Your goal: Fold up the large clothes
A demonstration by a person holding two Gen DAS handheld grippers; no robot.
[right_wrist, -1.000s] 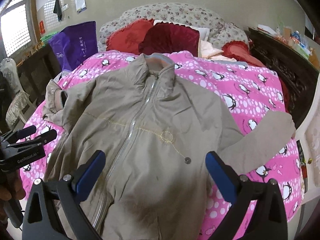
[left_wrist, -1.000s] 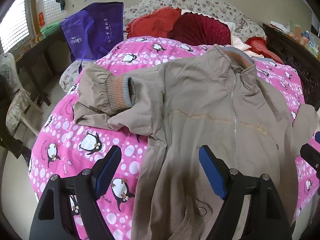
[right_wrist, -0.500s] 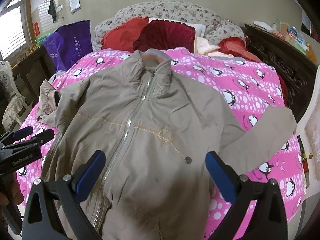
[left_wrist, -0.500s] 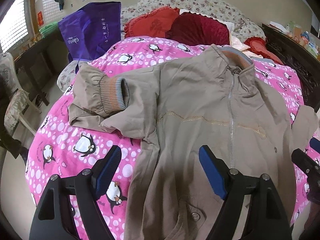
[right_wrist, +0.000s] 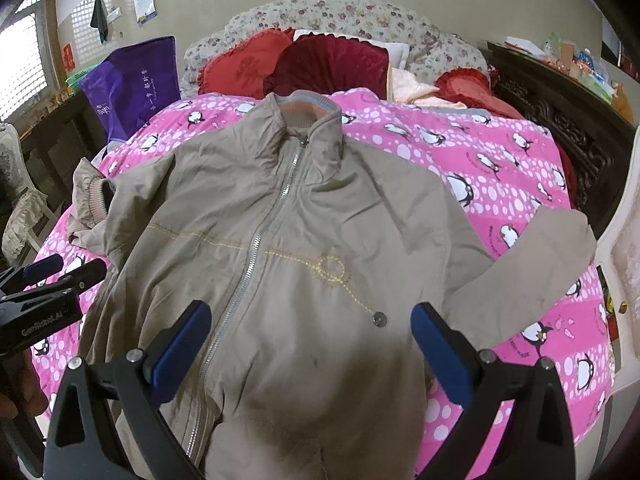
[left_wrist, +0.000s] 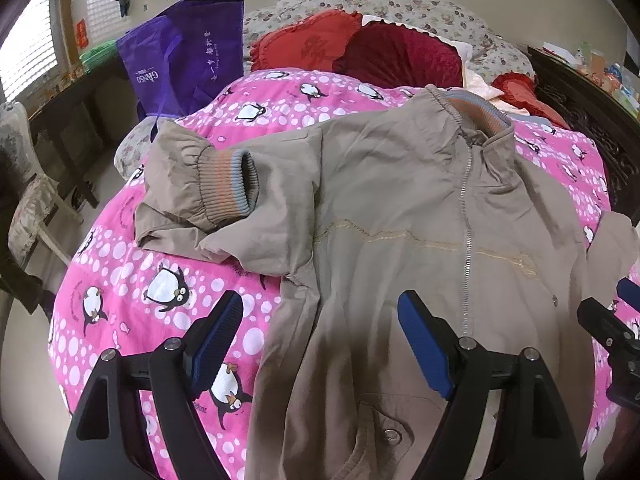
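Note:
A tan zip-up jacket [left_wrist: 400, 208] [right_wrist: 280, 240] lies front up on a pink penguin-print bedspread [left_wrist: 152, 280] [right_wrist: 500, 168]. Its left sleeve is bunched, with the ribbed cuff [left_wrist: 228, 188] folded back near the shoulder. Its right sleeve [right_wrist: 528, 264] stretches out toward the bed's right edge. My left gripper [left_wrist: 320, 340] is open and empty above the jacket's lower left side. My right gripper [right_wrist: 310, 344] is open and empty above the jacket's lower front. Each gripper shows at the edge of the other's view.
Red pillows [right_wrist: 320, 64] and a floral headboard [right_wrist: 340, 16] are at the far end. A purple bag [left_wrist: 188, 60] stands at the bed's left. A chair [left_wrist: 24, 184] and dark desk are further left; a dark cabinet [right_wrist: 560, 100] is on the right.
Both grippers drew back and rose slightly, so the jacket sits a little farther off in both views. Both stay open. The jacket has not moved.

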